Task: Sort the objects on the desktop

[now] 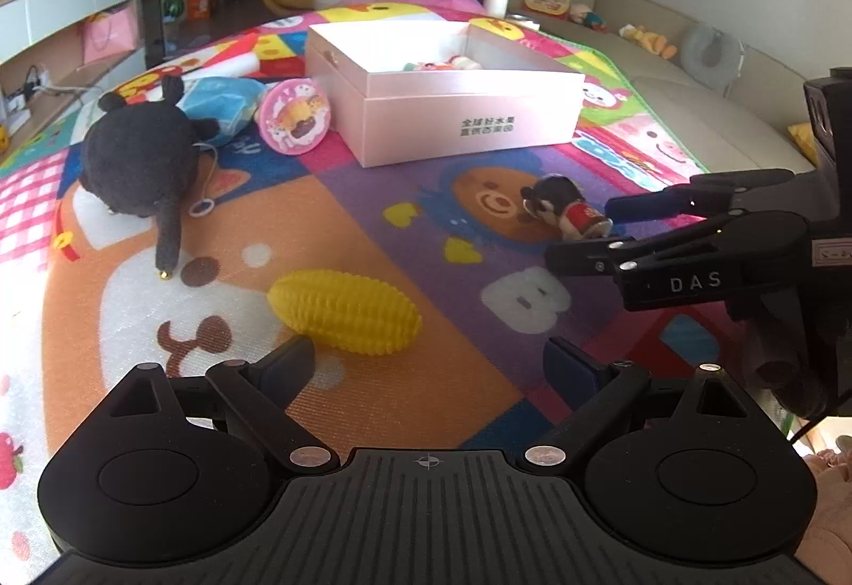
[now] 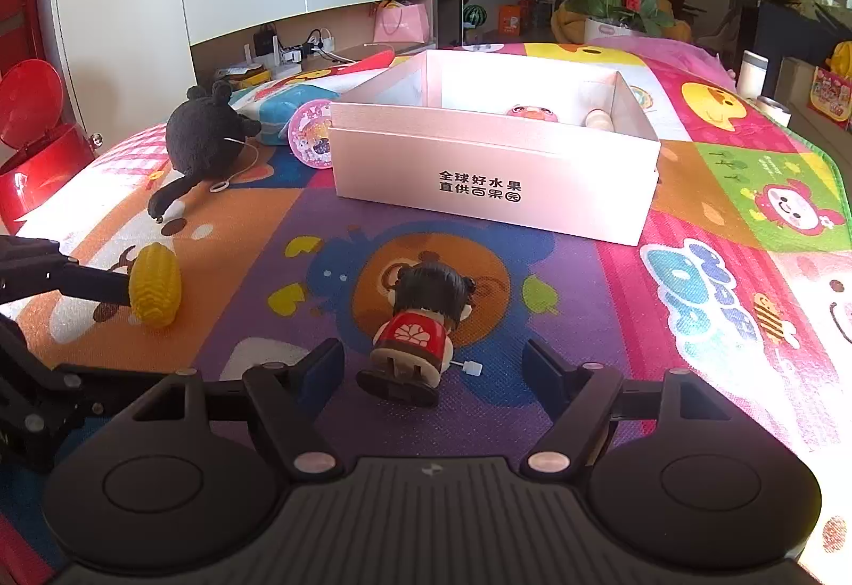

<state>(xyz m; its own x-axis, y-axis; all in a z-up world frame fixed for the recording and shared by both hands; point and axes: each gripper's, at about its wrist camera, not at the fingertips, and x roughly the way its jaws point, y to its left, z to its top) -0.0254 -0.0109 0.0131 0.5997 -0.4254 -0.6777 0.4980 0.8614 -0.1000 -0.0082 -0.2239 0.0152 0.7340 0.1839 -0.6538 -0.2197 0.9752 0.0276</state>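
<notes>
The left gripper (image 1: 428, 367) is held low and level over the play mat (image 1: 373, 233), its 2 fingers spread wide and pointing toward the far edge. The yellow corn toy (image 1: 343, 313) lies on its side on the mat just ahead of the left finger (image 1: 287, 364), near it but not enclosed; nothing is between the jaws.

The right gripper (image 2: 434, 372) is also low and level, jaws wide apart. The wind-up doll (image 2: 420, 335), in a red top with black hair, stands upright between the 2 fingertips, facing away, with a gap on each side; neither finger touches it. In the left wrist view the right gripper enters from the right edge, its fingers bracketing the doll.

Farther along the mat, toward its left edge, lies the black plush toy (image 1: 138, 164), with a blue pouch (image 1: 223, 106) and a round pink tin (image 1: 295, 116) just beyond it. The tin leans against the pink box (image 1: 463, 122), which stands open near the mat's far edge and holds several small toys (image 1: 442, 64).
</notes>
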